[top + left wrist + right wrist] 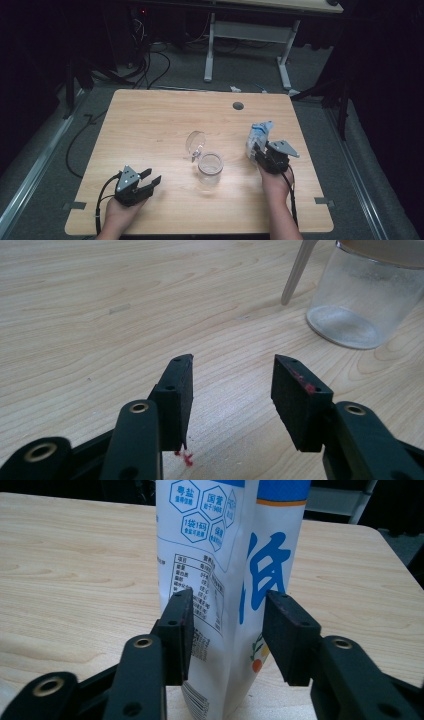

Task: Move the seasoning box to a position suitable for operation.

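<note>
A white and blue printed bag (260, 132) (220, 540) stands upright on the right side of the wooden table (150, 120). My right gripper (257, 151) (227, 596) is at the bag's near side, open, with the bag between its jaws and the pads close beside it. A clear glass jar (210, 168) (365, 295) stands at the table's middle, its hinged lid (195, 142) swung open behind it. My left gripper (152, 176) (232, 360) rests low at the front left, open and empty, pointing toward the jar from well short of it.
A round cable hole (238, 106) lies near the table's far edge. Tape marks sit at the front left (74, 205) and front right (325, 201) corners. Another desk's white legs (210, 50) and cables (150, 65) are on the floor beyond.
</note>
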The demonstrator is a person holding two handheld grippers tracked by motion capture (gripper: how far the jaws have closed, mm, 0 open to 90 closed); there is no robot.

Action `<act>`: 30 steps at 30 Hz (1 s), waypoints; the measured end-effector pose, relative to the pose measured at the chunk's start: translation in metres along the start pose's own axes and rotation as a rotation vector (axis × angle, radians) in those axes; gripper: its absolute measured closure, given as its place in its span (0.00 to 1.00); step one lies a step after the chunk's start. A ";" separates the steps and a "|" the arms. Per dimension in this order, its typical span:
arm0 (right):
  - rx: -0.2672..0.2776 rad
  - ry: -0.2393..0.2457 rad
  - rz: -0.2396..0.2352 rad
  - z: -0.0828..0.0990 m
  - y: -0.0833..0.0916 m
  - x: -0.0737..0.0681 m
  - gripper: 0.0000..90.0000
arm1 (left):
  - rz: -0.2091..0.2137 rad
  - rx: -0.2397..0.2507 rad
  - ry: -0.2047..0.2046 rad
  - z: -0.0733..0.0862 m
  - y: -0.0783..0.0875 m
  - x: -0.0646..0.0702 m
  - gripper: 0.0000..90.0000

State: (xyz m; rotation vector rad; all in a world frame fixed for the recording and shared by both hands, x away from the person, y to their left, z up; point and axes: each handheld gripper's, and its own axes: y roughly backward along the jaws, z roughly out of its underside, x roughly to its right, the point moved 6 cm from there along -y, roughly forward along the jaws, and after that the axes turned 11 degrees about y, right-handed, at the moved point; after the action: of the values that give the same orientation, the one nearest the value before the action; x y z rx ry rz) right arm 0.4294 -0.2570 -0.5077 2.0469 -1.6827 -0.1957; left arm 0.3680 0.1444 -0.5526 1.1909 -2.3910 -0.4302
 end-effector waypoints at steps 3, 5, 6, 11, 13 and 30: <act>0.000 0.004 0.001 0.000 0.001 0.001 0.77 | 0.000 0.002 0.003 0.000 0.000 0.000 0.57; -0.001 0.001 0.000 0.000 0.001 0.002 0.82 | -0.001 0.002 0.003 0.000 0.000 0.000 0.57; -0.002 0.003 0.000 0.000 0.002 0.003 0.85 | -0.001 0.003 0.003 0.000 0.000 0.000 0.57; 0.007 0.014 -0.026 0.000 0.004 0.006 0.97 | -0.001 0.003 0.001 0.000 0.000 0.000 0.57; 0.014 0.014 -0.034 0.000 0.004 0.007 0.98 | -0.002 0.002 -0.001 0.000 0.000 0.000 0.57; -0.001 -0.064 -0.045 0.000 -0.009 0.007 0.44 | -0.001 0.004 0.001 0.000 0.000 0.000 0.57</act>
State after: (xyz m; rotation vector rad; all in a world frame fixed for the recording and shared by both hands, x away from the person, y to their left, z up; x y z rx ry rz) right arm 0.4388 -0.2624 -0.5099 2.0991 -1.6746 -0.2797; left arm 0.3680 0.1450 -0.5525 1.1939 -2.3916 -0.4253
